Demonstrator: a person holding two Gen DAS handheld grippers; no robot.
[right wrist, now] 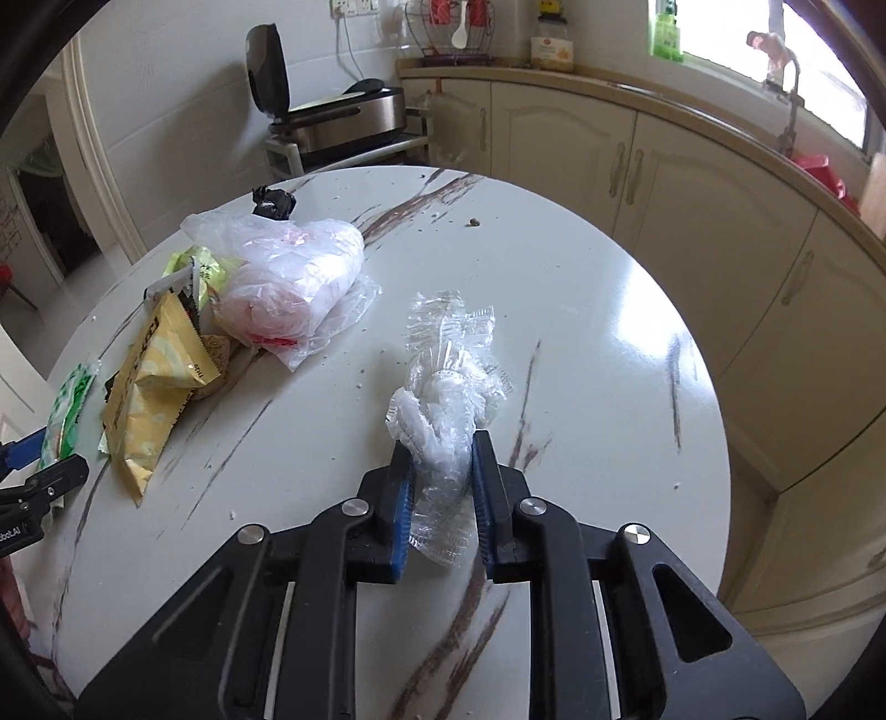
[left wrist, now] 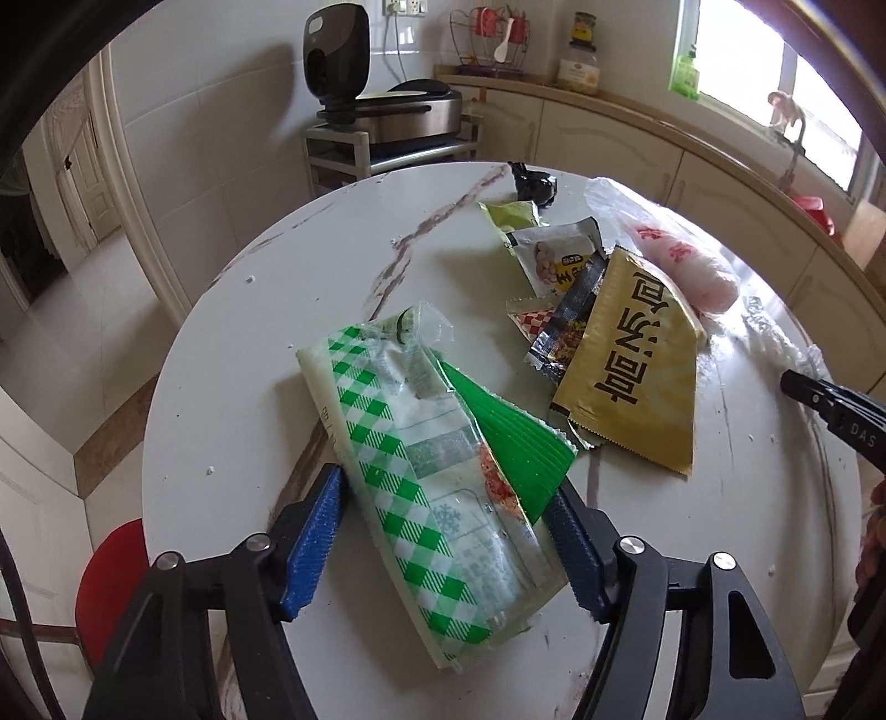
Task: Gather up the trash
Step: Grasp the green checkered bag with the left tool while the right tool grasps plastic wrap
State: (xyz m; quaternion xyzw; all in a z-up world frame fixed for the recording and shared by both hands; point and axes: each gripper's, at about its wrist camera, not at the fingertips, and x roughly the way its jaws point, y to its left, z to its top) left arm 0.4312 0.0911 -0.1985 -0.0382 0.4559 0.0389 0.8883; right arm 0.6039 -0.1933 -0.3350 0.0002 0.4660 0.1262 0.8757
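Left claw (left wrist: 448,493) around green-checked wrapper (left wrist: 421,471)

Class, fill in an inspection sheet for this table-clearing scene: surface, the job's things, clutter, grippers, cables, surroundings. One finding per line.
Surface: round white marble-look table, scattered with crumbs.
Job's things: green checked wrapper; crumpled clear plastic; yellow packet; pink-white plastic bag; small black wad.
Clutter: smaller wrappers piled beside the yellow packet.
Grippers: left gripper straddles the green checked wrapper, pads at its edges; right gripper shut on the crumpled clear plastic.
Cables: one cord hangs from a wall socket.
Surroundings: cream cabinets, open cooker, window.
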